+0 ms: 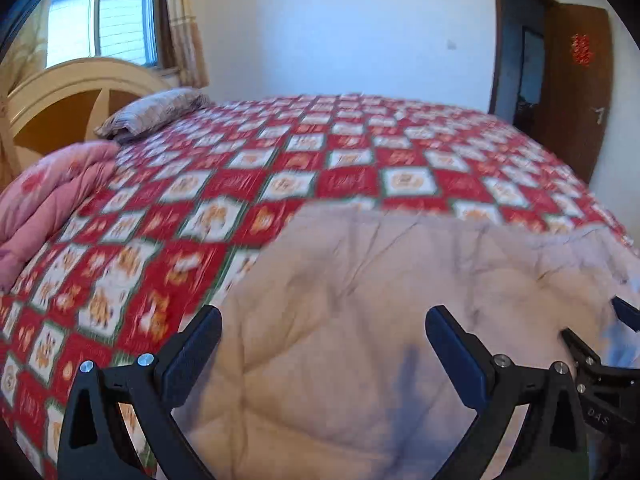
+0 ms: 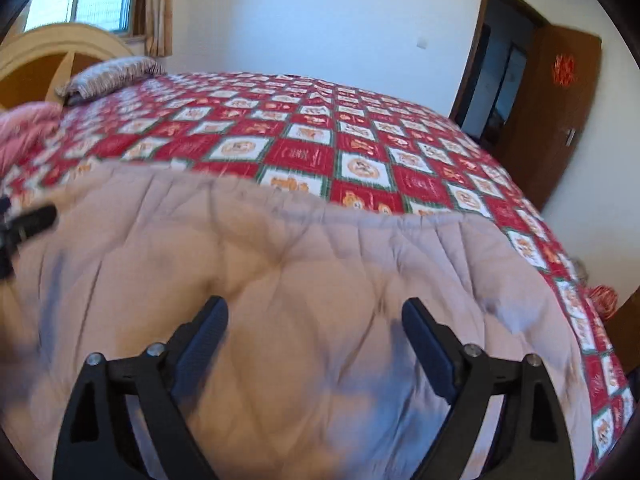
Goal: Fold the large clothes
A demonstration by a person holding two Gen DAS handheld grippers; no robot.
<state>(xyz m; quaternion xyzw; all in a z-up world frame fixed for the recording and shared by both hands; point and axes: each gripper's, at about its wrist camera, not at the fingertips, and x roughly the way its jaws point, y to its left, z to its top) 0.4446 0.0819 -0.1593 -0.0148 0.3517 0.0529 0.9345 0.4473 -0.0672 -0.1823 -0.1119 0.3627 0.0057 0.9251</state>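
Note:
A large pale beige padded garment [image 1: 380,320] lies spread on the near part of a bed with a red and white checked cover [image 1: 280,168]. It also fills the near half of the right wrist view [image 2: 280,280]. My left gripper [image 1: 324,320] is open and empty, above the garment's left part. My right gripper [image 2: 316,312] is open and empty, above the garment's middle. The right gripper's fingertip shows at the right edge of the left wrist view [image 1: 624,312]. The left gripper's fingertip shows at the left edge of the right wrist view [image 2: 36,220]. Both views are motion-blurred.
A pink quilt [image 1: 52,192] is bunched at the bed's left side, next to a patterned pillow [image 1: 156,112] and a cream headboard [image 1: 72,84]. A window [image 1: 100,12] is behind it. A brown door [image 1: 576,88] stands open at the right.

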